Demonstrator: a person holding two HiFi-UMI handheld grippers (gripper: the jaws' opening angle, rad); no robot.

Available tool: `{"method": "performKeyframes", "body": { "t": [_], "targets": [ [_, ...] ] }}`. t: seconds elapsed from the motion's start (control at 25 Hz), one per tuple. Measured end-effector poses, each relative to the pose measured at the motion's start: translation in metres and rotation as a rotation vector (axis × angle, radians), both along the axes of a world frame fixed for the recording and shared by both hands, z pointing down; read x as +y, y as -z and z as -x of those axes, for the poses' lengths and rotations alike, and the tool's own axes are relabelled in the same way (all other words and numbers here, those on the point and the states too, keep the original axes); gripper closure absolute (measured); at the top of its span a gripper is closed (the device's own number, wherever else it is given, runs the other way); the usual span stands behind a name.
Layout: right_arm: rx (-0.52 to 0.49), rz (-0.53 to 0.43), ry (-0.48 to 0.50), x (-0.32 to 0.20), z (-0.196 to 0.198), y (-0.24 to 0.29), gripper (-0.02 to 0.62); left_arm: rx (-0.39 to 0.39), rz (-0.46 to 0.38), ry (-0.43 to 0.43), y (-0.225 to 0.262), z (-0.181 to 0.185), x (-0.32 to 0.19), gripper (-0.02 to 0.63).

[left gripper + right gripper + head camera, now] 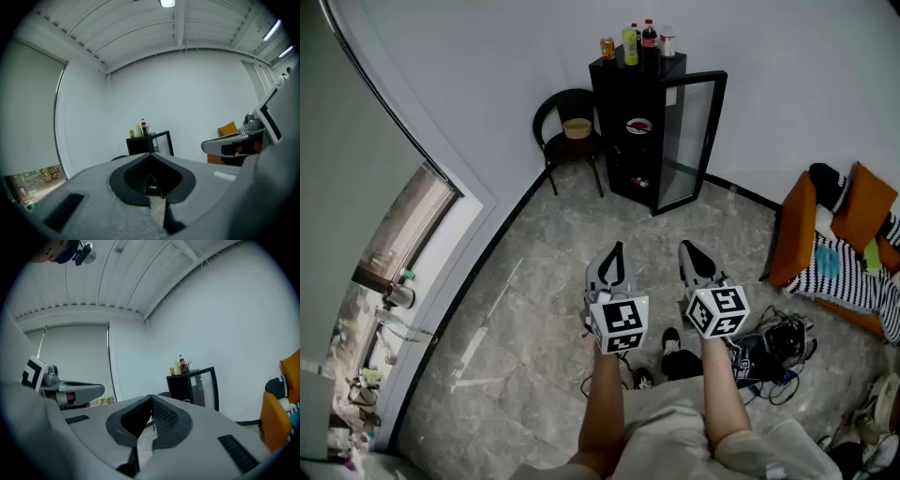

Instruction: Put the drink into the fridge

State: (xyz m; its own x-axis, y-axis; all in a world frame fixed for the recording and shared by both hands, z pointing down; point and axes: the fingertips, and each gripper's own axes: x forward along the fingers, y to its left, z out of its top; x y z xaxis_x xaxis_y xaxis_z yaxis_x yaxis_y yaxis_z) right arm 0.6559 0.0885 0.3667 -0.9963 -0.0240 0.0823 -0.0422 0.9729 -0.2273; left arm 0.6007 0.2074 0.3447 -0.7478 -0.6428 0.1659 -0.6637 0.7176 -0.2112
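Note:
A black fridge (630, 141) stands against the far wall with its glass door (692, 141) swung open. On its top are several drinks: an orange can (607, 48), a green bottle (630, 45), a cola bottle (650, 36) and a white can (667, 42). My left gripper (610, 264) and right gripper (695, 261) are held side by side over the floor, well short of the fridge. Both are shut with nothing between the jaws. The left gripper view shows its tips (150, 157) closed, with the fridge (143, 145) small and far off. The right gripper (151, 398) looks the same, the fridge (193, 387) off to its right.
A black chair (569, 136) holding a bowl stands left of the fridge. An orange seat with striped cloth (830, 248) is at the right, with cables and gear (769, 352) on the floor in front of it. A window (403, 253) runs along the left wall.

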Motion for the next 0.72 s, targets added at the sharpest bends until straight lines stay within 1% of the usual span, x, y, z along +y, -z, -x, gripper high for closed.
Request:
{"method": "performKeyframes", "body": {
  "t": [0.12,0.16,0.28,0.36,0.44,0.52,0.56,0.6,0.68,0.72],
  "targets": [
    [-0.038,0.000,0.015,-0.020,0.001,0.005,0.589,0.066,-0.098,-0.018,-0.005,0.004,-0.017,0.597],
    [-0.044,-0.003,0.015,-0.027,0.005,0.006,0.589,0.081,-0.112,-0.027,-0.008,0.007,-0.023,0.597],
    [-0.043,-0.006,0.022,-0.043,0.029,0.000,0.589,0.085,-0.092,-0.040,-0.019,0.023,-0.038,0.597],
    [-0.044,0.004,0.037,-0.052,0.051,-0.003,0.589,0.111,-0.123,-0.045,-0.022,0.039,-0.047,0.597],
    [-0.056,0.014,0.067,-0.062,0.074,-0.003,0.589,0.127,-0.146,-0.022,-0.021,0.056,-0.057,0.597],
    [-0.069,0.019,0.106,-0.076,0.095,0.003,0.589,0.119,-0.122,0.006,-0.021,0.072,-0.072,0.597],
    [-0.077,0.022,0.117,-0.085,0.103,0.007,0.589,0.125,-0.115,0.005,-0.019,0.076,-0.081,0.597],
    [-0.087,0.027,0.124,-0.093,0.107,0.012,0.589,0.143,-0.129,-0.009,-0.017,0.077,-0.089,0.597],
    [-0.105,0.034,0.136,-0.107,0.116,0.019,0.589,0.185,-0.199,-0.036,-0.009,0.082,-0.101,0.597],
    [-0.111,0.033,0.142,-0.113,0.122,0.021,0.589,0.193,-0.222,-0.037,-0.007,0.088,-0.104,0.597]
  ]
}}
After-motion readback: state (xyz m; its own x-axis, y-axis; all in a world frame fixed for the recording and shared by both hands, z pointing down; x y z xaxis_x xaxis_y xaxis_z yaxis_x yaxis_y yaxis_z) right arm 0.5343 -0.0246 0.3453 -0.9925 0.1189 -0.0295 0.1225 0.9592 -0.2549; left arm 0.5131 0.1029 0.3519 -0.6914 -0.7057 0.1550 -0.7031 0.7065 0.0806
